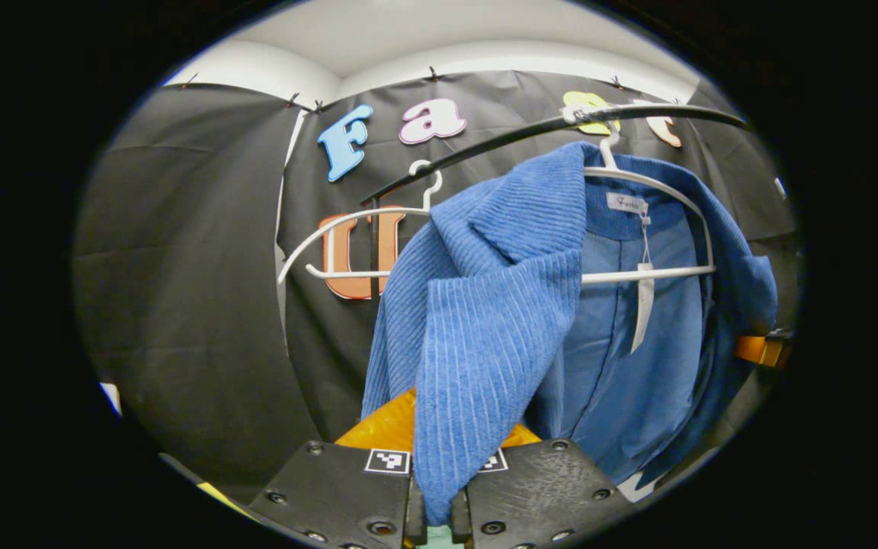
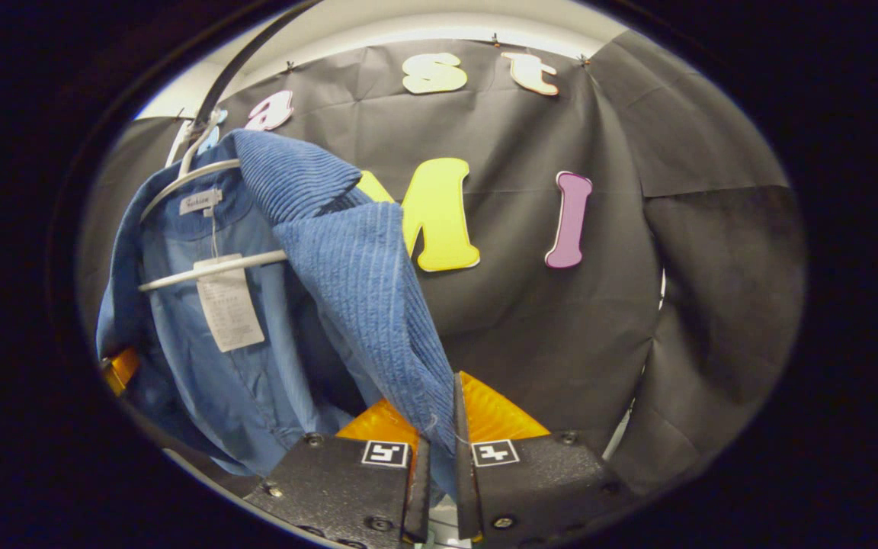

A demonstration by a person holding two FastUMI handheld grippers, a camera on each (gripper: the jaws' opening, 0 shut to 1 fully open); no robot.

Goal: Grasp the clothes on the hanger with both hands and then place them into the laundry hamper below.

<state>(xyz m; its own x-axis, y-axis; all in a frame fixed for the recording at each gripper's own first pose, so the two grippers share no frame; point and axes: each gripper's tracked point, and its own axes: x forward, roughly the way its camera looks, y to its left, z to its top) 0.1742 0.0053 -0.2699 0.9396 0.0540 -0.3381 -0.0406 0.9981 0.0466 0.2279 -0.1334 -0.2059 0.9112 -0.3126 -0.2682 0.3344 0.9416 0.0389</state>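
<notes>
Left gripper view shows the jacket (image 1: 485,320), blue and ribbed, hanging on a white hanger (image 1: 648,273) from a dark rail (image 1: 561,126). One front flap drops into the left hand-held gripper (image 1: 437,507), whose fingers pinch the cloth between them. An empty hanger (image 1: 347,244) hangs further left on the rail.

In the right gripper view the other flap of the jacket (image 2: 363,305) runs down into the right hand-held gripper (image 2: 439,480), also pinching the fabric. A paper tag (image 2: 229,309) dangles inside, by the hanger (image 2: 210,268) bar.

The garment looks soft and limp, light to moderate in weight, and not slippery, since the ribs give grip. Both front edges seem fair holds, though the shoulders must slide off the hanger and could snag. No hamper is visible here.
</notes>
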